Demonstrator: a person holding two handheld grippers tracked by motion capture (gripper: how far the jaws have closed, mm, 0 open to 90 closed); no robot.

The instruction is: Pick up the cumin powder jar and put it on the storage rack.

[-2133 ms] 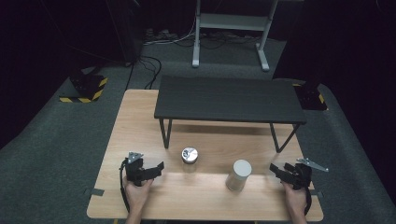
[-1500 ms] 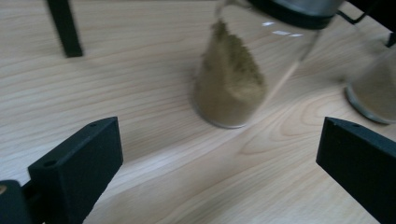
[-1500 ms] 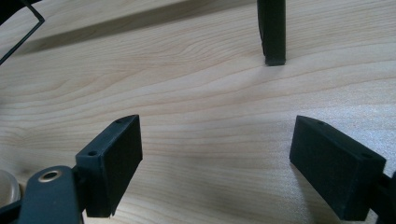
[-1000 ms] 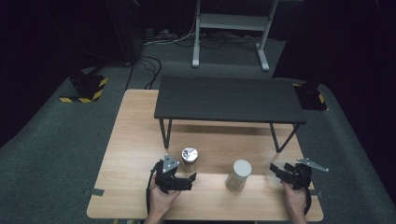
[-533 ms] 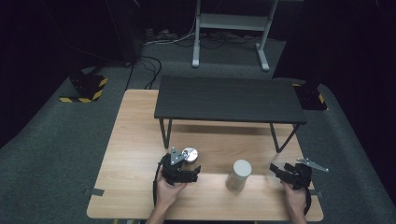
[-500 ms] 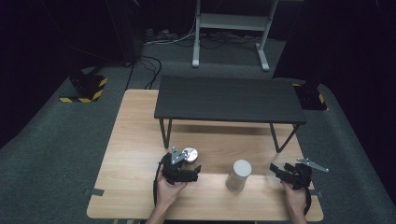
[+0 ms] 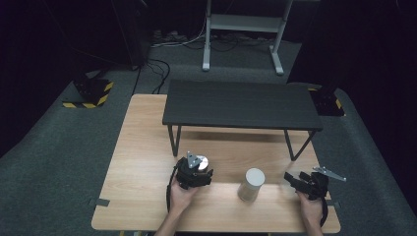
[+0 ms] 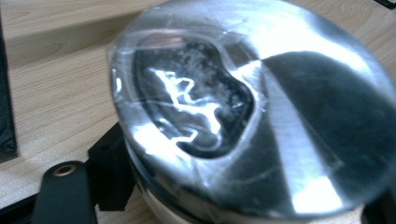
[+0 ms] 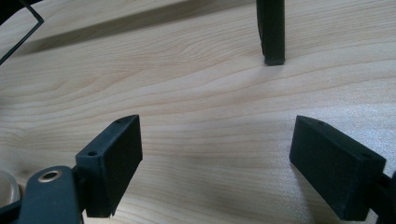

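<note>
A small shiny metal can (image 7: 202, 162) with a sealed foil lid (image 8: 243, 102) stands on the wooden table (image 7: 142, 162), in front of the black shelf. My left gripper (image 7: 197, 168) reaches around it from the near side. Its jaws have just been closing, and they now press on the can's sides; one black pad (image 8: 109, 170) lies against the can's left wall. A pale cylinder (image 7: 252, 183) stands upright to the right. My right gripper (image 7: 290, 179) rests near the table's right front, open, with bare wood between its fingers (image 9: 116, 158).
A low black shelf (image 7: 241, 104) on thin legs spans the back half of the table; one leg (image 9: 271, 32) stands ahead of the right gripper. Grey carpet surrounds the table, with a white frame and cables behind.
My left gripper has moved right and forward to the metal can, and its jaws have closed on it. The right gripper and the pale cylinder have stayed put.
</note>
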